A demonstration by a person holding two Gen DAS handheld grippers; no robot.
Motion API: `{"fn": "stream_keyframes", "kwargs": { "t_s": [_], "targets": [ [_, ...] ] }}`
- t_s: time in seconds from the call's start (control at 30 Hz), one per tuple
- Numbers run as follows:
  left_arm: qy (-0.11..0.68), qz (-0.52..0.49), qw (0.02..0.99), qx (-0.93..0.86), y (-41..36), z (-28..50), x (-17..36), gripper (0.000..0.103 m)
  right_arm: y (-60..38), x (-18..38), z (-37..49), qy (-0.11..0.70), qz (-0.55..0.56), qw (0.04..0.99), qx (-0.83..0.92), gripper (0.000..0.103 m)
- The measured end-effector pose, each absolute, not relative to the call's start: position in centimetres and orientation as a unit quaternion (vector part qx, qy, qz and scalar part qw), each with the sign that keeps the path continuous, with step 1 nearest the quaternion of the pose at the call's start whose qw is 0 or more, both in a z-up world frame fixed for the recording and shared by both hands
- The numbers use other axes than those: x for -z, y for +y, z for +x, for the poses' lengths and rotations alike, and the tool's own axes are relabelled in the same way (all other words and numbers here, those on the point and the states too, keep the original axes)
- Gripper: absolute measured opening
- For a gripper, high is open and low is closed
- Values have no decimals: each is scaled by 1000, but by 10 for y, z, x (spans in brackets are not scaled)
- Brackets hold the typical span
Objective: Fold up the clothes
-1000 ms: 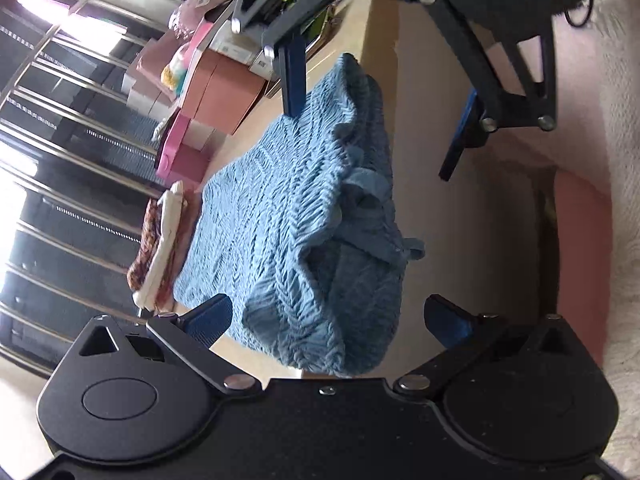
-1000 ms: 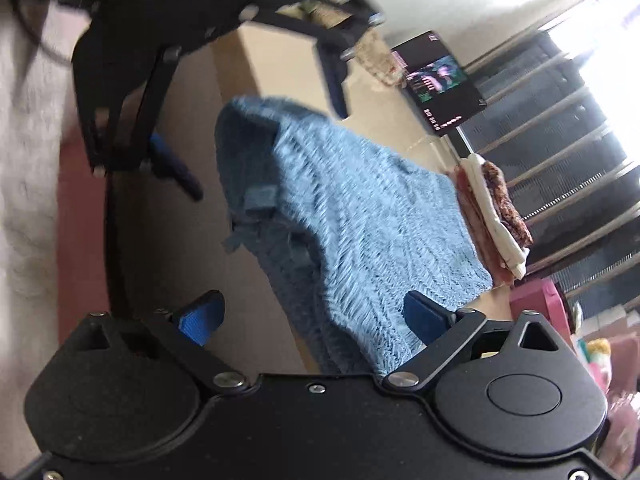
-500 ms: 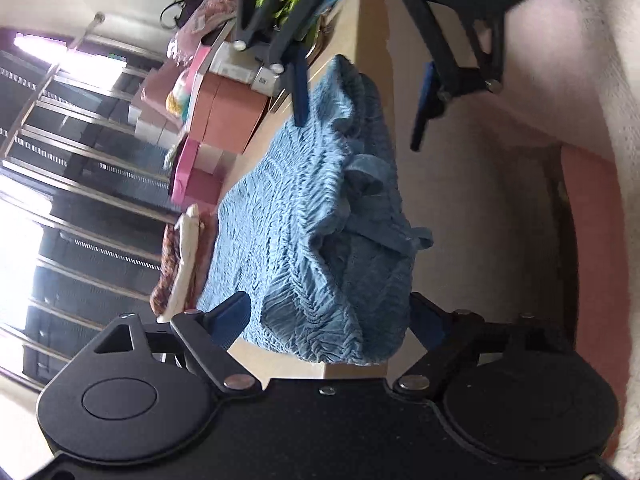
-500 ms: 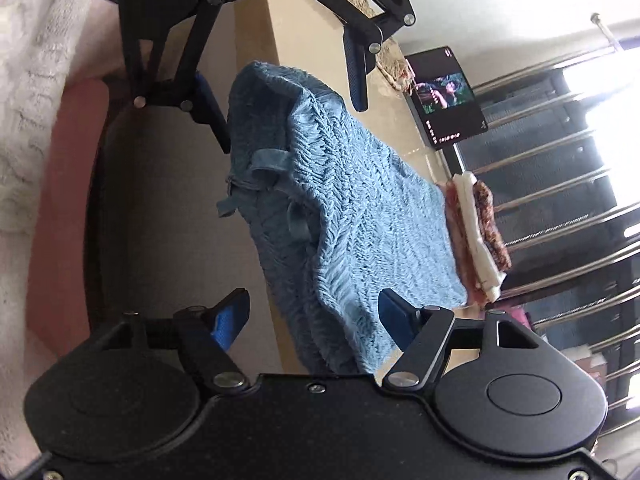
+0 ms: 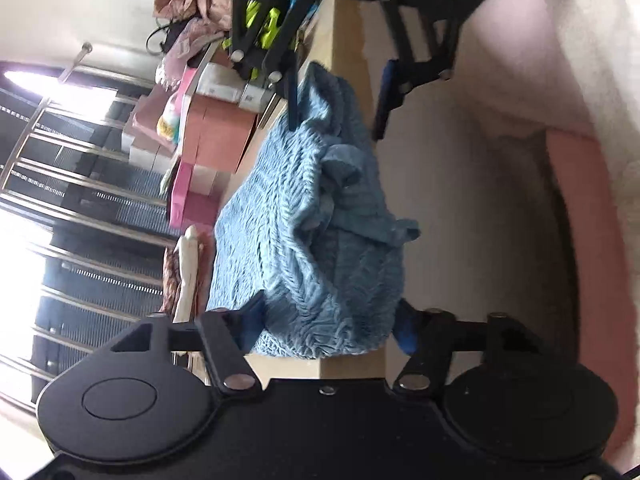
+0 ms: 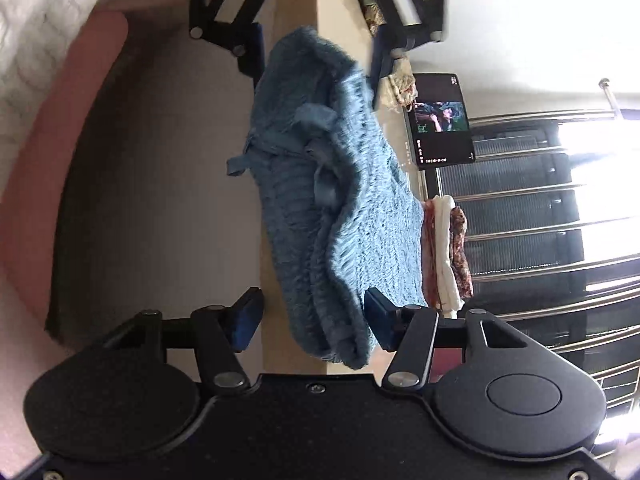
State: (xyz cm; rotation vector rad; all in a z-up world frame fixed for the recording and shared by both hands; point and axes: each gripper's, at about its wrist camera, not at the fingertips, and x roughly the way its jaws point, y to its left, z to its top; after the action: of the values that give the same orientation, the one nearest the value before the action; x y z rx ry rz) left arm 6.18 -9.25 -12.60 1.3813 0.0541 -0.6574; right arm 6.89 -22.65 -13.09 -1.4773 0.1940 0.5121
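A blue knitted sweater (image 5: 304, 216) lies on a light wooden table (image 5: 352, 40), its near edge draped over the table's side; it also shows in the right wrist view (image 6: 344, 216). My left gripper (image 5: 328, 320) is open, its jaws standing either side of one end of the sweater's hanging edge. My right gripper (image 6: 314, 316) is open, its jaws either side of the other end. Each gripper shows at the top of the other's view, the right gripper (image 5: 338, 100) and the left gripper (image 6: 318, 56), both straddling the sweater. A blue strap (image 6: 240, 164) dangles from the sweater.
A stack of folded clothes (image 6: 444, 256) lies on the table beyond the sweater, also in the left view (image 5: 182, 276). Pink and brown boxes (image 5: 208, 136) and a screen (image 6: 440, 120) stand at the table's ends. A pink seat (image 5: 580, 240) and metal window bars (image 6: 540, 208) surround.
Both grippers have moved in toward the sweater from opposite ends. Their open jaws now straddle its hanging edge, and the sweater's edge has bunched up a little.
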Motion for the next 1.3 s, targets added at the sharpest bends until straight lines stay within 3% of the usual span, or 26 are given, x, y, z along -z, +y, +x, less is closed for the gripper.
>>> {"fn": "stream_keyframes", "kwargs": {
  "t_s": [0.07, 0.17, 0.23, 0.3, 0.37, 0.47, 0.83, 1.03, 1.3],
  "targets": [
    [10, 619, 727, 298, -91, 57, 119, 42, -227, 128, 65, 84, -664, 705, -235, 41],
    [8, 608, 733, 306, -91, 59, 110, 41, -228, 119, 62, 93, -649, 715, -242, 29],
    [11, 602, 734, 314, -92, 61, 106, 39, -227, 112, 65, 109, -632, 725, -251, 26],
    [20, 594, 738, 321, -94, 62, 103, 32, -226, 104, 68, 123, -616, 733, -260, 22],
    [36, 577, 748, 326, -94, 60, 98, 19, -226, 97, 70, 137, -602, 740, -267, 16],
    [62, 547, 765, 334, -91, 62, 88, 13, -227, 82, 76, 162, -573, 753, -281, 12],
    [173, 433, 791, 397, -76, 76, 34, 9, -240, 30, 82, 253, -457, 771, -364, 9],
    [264, 347, 767, 470, -62, 86, 0, 9, -256, -2, 92, 320, -342, 785, -406, 9],
    [393, 190, 754, 491, -49, 201, -34, 9, -292, -44, 173, 394, -165, 789, -443, 9]
  ]
}}
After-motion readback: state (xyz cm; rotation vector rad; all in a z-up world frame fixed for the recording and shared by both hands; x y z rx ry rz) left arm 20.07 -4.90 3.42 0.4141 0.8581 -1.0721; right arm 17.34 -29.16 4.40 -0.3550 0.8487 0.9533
